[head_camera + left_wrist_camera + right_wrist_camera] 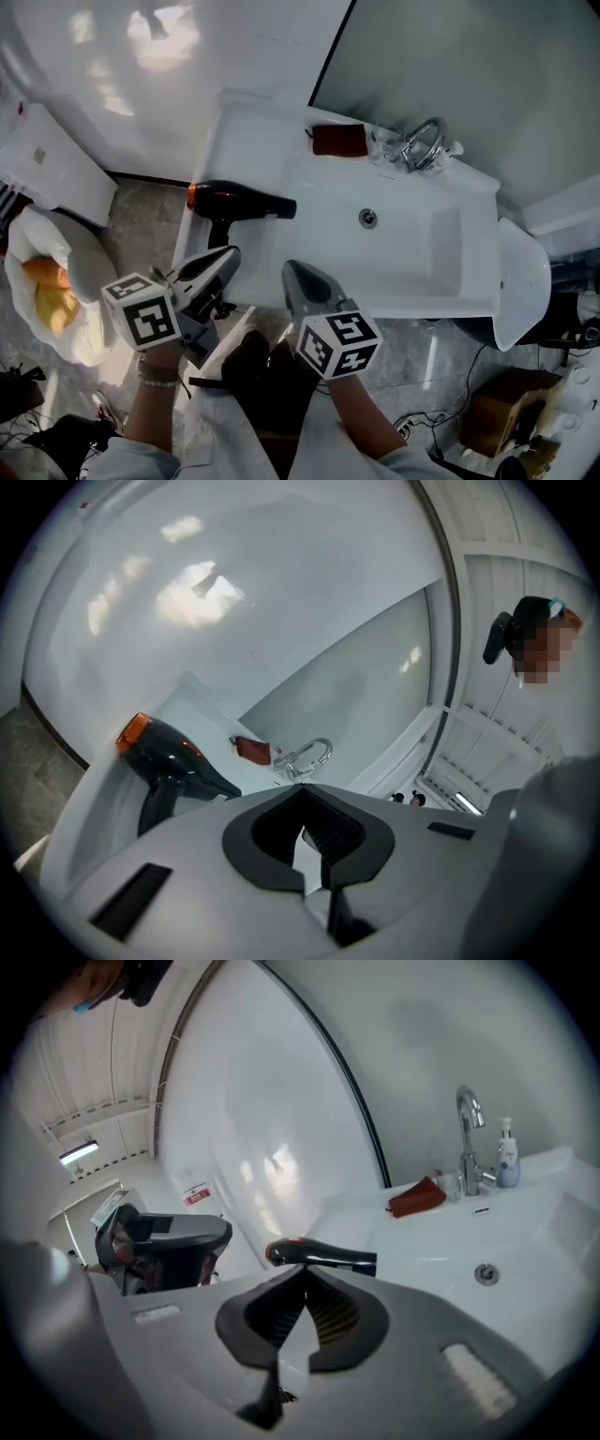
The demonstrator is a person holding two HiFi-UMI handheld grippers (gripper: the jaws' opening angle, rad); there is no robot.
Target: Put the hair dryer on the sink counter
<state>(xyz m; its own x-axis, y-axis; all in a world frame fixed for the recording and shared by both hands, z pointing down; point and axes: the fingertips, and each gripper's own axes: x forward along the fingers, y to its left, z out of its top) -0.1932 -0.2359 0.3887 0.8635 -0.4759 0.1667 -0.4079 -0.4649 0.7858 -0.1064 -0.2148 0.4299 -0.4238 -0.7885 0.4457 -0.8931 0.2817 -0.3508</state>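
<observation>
The black hair dryer point(242, 206) with an orange rear end lies on its side on the white sink counter point(246, 141), left of the basin, its handle toward the front edge. My left gripper point(228, 253) is shut and empty, just in front of the handle and apart from it. My right gripper point(290, 269) is also shut and empty, over the counter's front edge right of the dryer. In the left gripper view the hair dryer point(169, 766) lies ahead to the left of the left gripper point(302, 791). In the right gripper view the hair dryer point(323, 1256) lies just beyond the right gripper point(305, 1274).
A chrome faucet point(422, 145) and a dark red pouch point(339, 140) sit at the back of the counter, with a soap bottle point(507, 1155) beside the faucet. The basin's drain point(367, 217) is right of the dryer. A white bag point(47, 291) lies on the floor at left, a cardboard box point(502, 403) at lower right.
</observation>
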